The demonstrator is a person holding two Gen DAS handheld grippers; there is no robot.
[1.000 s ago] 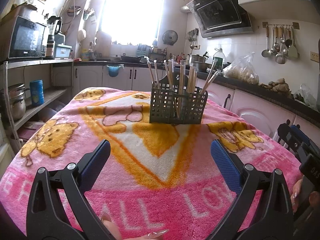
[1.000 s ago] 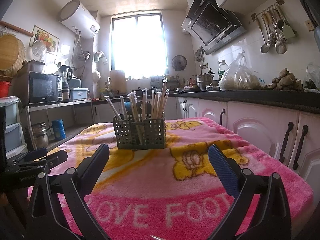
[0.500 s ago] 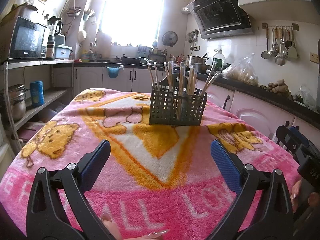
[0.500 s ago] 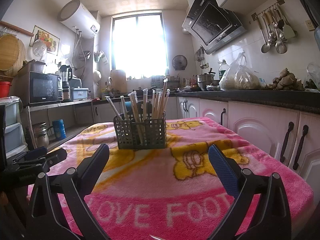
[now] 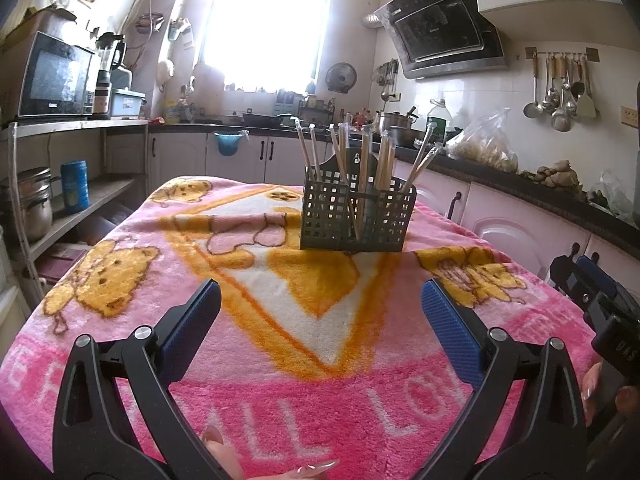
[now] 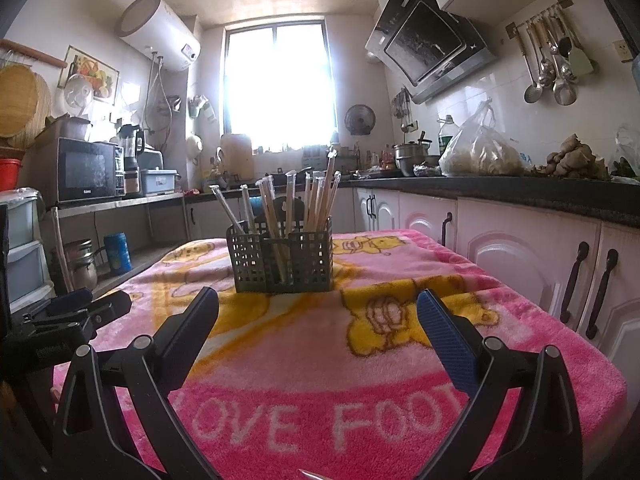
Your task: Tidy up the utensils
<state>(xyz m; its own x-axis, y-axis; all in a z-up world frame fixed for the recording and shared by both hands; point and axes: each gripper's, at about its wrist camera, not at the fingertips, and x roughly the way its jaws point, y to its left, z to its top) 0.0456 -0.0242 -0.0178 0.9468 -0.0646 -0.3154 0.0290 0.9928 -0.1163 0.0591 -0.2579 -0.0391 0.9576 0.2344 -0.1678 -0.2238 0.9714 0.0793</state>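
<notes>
Both my grippers spread wide, empty: left gripper [image 5: 320,320], right gripper [image 6: 318,320]. Utensil basket [image 5: 356,216] mid-blanket [image 5: 120,272], dead ahead of both, well apart. Wrapped chopsticks [image 6: 316,204] stand near-upright inside. Neither hand clearly nearer.

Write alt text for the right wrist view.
Open right gripper hovers empty over a pink cartoon-print fleece blanket, aimed at a dark perforated plastic utensil caddy holding wrapped wooden chopsticks. The left gripper shows at left.
</notes>
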